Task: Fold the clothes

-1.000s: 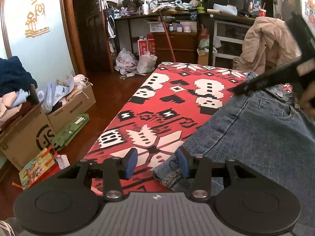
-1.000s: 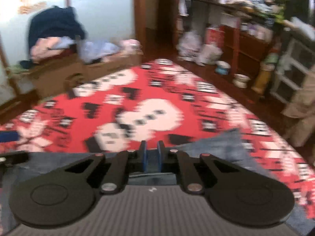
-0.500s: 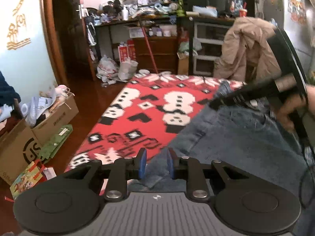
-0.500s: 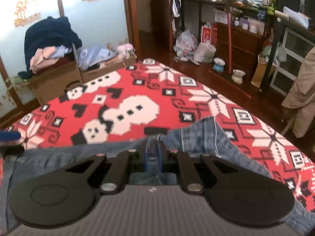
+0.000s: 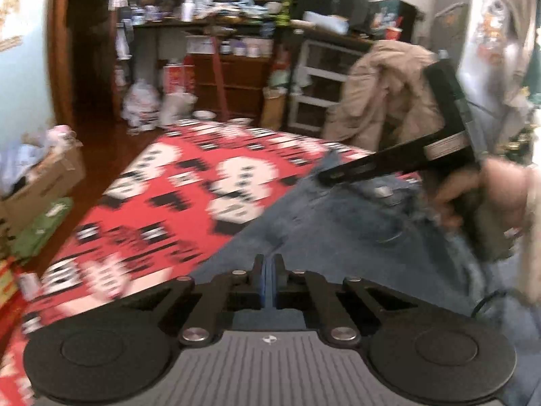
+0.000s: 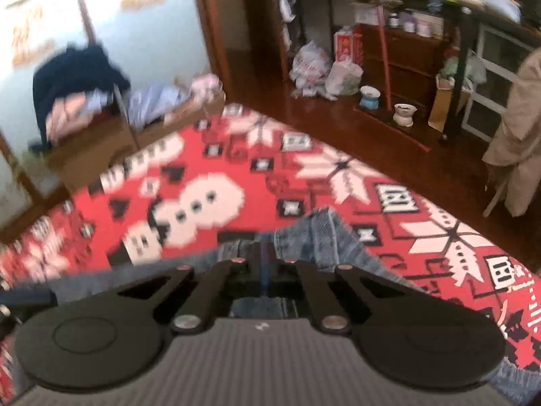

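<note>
Blue jeans [image 5: 338,226] lie on a red patterned blanket [image 5: 189,182]. In the left wrist view my left gripper [image 5: 268,284] is shut on the jeans' near edge, with denim around and under its fingers. Further right in that view, a hand holds my right gripper [image 5: 326,179], whose tip sits at the waistband near the button. In the right wrist view my right gripper [image 6: 265,264] is shut on a bunched fold of the jeans [image 6: 321,237], which rises off the blanket [image 6: 209,196]. Both views are blurred.
Cardboard boxes [image 5: 40,182] with piled clothes [image 6: 101,108] stand on the floor to the left. A beige coat [image 5: 382,101] hangs over a chair at the blanket's far right. Plastic bags [image 6: 324,71], bowls [image 6: 404,115] and cluttered shelves line the back.
My left gripper's jaws went from wide apart to shut on the jeans' edge, and it moved in over the denim. The right gripper stayed shut on the waistband and shifted sideways.
</note>
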A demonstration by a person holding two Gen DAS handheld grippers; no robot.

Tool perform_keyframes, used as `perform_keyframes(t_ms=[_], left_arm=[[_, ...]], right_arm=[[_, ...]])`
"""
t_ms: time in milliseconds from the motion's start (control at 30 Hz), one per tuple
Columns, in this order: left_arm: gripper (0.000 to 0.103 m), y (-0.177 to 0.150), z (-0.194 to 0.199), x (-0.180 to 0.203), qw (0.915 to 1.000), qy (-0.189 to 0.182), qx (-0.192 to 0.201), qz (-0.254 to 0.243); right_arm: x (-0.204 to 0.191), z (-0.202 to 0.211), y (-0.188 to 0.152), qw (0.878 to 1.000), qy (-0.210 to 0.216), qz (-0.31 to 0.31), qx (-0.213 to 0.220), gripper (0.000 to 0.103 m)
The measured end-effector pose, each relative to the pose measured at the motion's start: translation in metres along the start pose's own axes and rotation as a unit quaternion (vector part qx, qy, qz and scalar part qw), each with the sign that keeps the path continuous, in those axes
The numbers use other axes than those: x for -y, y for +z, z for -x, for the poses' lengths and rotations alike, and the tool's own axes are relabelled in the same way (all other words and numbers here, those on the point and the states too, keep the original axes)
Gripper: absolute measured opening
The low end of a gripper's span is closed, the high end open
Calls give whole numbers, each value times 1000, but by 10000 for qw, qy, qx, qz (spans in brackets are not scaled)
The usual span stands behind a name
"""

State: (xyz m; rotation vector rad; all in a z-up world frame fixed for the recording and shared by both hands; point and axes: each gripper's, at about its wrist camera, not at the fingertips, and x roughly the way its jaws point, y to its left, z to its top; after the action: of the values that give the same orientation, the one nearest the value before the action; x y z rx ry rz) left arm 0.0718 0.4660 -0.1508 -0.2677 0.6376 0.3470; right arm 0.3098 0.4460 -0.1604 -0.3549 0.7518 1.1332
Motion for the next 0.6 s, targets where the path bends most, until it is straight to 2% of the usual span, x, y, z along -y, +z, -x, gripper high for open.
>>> perform_keyframes(t_ms=[33,100,200,300,467,600], left_arm=[[3,3,-6,5,10000,-75,-38,-40],[3,9,-20,14,9998,-91,-148,-124],[4,14,-36,19,9995,79,-263,-152],[5,16,-46,11,9994,206,-276,62],[3,14,-43,9,9989,424,-183,84],[3,4,-32,12,9981,584,-171,-124]], right_arm=[[-3,-5,-2,9999,-59,81,-44,0],[-1,-10,5,9999,-42,-148,18,0],[5,-10,15,9990,-30,-428,102,0],[14,2,23,9985,-4,-498,208,1],[38,-5,16,9986,-240,-476,-69,1],[59,-9,15,9954,-253,-924,9,2]])
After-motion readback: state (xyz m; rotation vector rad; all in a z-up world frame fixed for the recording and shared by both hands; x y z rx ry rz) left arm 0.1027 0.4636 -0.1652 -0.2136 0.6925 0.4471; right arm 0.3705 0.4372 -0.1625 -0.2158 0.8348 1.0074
